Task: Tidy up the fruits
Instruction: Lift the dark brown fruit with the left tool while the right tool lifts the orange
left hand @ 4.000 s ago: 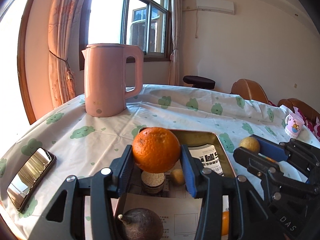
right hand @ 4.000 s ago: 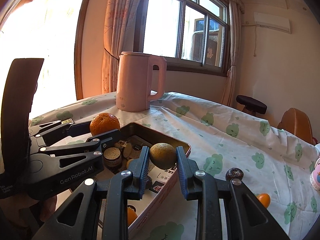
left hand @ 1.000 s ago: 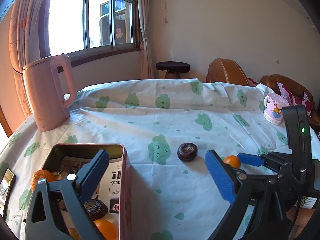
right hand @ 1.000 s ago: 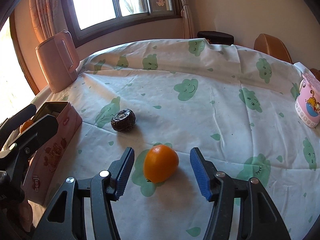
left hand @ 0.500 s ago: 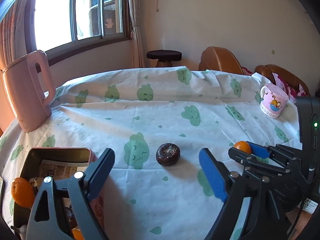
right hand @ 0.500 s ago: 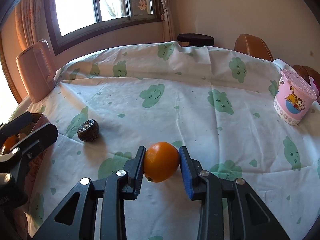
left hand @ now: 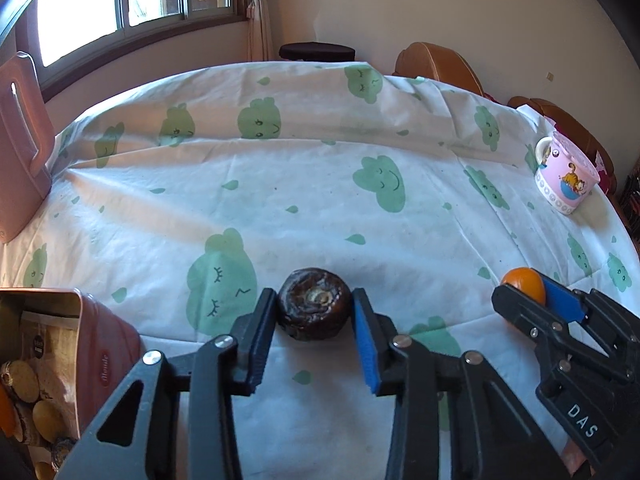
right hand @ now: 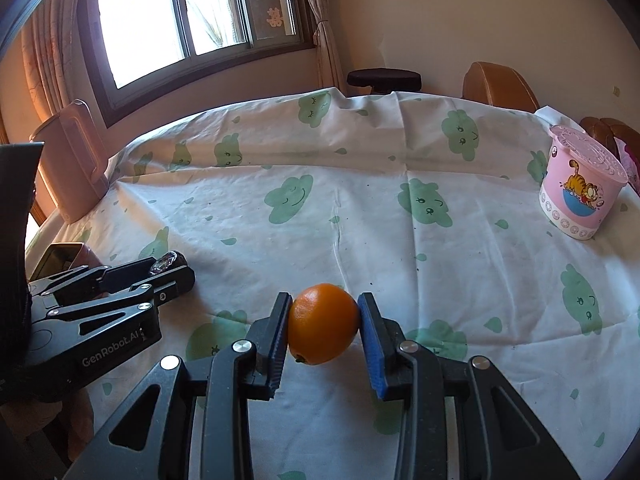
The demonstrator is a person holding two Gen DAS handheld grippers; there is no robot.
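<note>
At the far left of the left wrist view, a pink metal tin with rounded corners [left hand: 108,344] sits on the worktop, its open mouth cut off by the picture edge; inside are printed paper and a few round pieces too small to name. A tall pink plastic kettle [left hand: 20,152] stands behind it, also cropped.

The left gripper [left hand: 314,312] is closing its jaws on a dark brown, wrinkled round fruit [left hand: 314,307] that rests on the white tablecloth with green cloud faces [left hand: 320,168]. Both pads appear to touch its sides, with the flat, pale-centred stem end facing the camera. The fruit lies straight ahead between the jaws and just right of the tin, so the left hand is the nearer one to the tin, and the carry is probably short and leftward.

Further right, the right gripper [right hand: 323,326] has its jaws nearly closed on a small smooth orange [right hand: 323,324], pressed at both sides and seemingly just clear of the cloth, though contact underneath cannot be made out. It is well apart from the tin, beyond the left gripper, which could block a direct path.

At the right edge stands a pink cartoon-cat mug [right hand: 580,192], away from both fruits. The tin's full interior is hidden in both views.
</note>
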